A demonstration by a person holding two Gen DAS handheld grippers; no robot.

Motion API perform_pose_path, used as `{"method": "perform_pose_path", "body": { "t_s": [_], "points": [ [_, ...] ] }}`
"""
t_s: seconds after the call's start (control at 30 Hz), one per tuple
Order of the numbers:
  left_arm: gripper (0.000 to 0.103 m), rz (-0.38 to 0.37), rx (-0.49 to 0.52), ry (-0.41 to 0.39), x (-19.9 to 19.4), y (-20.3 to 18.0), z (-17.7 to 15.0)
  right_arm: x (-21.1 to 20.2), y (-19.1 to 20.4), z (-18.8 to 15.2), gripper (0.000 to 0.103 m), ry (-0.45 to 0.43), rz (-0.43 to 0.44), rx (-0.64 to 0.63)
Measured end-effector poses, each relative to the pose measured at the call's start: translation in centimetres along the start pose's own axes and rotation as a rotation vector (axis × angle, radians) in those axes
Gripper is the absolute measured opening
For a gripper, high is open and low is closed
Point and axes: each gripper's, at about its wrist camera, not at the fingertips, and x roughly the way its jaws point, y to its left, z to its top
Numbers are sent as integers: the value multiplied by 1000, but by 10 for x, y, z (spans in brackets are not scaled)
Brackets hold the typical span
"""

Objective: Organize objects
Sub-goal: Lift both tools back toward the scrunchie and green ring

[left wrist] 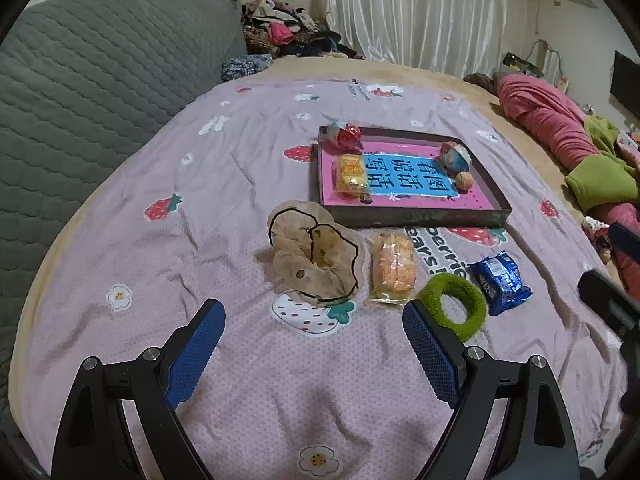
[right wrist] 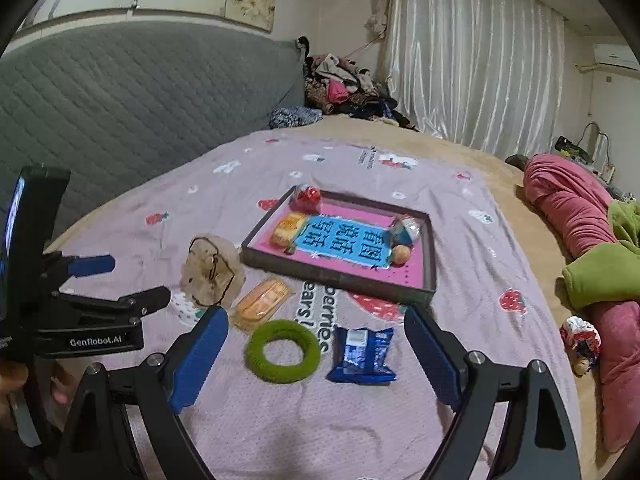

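On the lilac bedsheet lie a beige scrunchie [left wrist: 314, 258], an orange snack pack [left wrist: 392, 268], a green hair ring [left wrist: 454, 306] and a blue snack pack [left wrist: 500, 282]. Behind them sits a dark tray [left wrist: 408, 216] with a pink base. It holds a yellow snack [left wrist: 352, 174], a red-wrapped ball [left wrist: 344, 134], a foil ball [left wrist: 456, 156] and a walnut [left wrist: 465, 181]. My left gripper [left wrist: 312, 314] is open just short of the scrunchie, holding nothing. My right gripper [right wrist: 316, 316] is open above the green ring [right wrist: 282, 350] and blue pack [right wrist: 362, 356], also holding nothing.
A grey quilted headboard [left wrist: 100, 92] stands on the left, with a clothes pile [left wrist: 288, 32] at the far corner. Pink and green blankets [right wrist: 588, 248] line the bed's right side, beside a small wrapped toy [right wrist: 580, 340]. The left gripper [right wrist: 136, 278] shows at the right wrist view's left edge.
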Motion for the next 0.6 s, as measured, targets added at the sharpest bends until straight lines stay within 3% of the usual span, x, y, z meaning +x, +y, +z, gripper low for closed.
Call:
{"method": "perform_pose_path", "body": {
  "t_s": [0.6],
  "points": [
    [91,6,26,41,38,6,-2,55,35,-26,90,116,20,-86]
  ]
}}
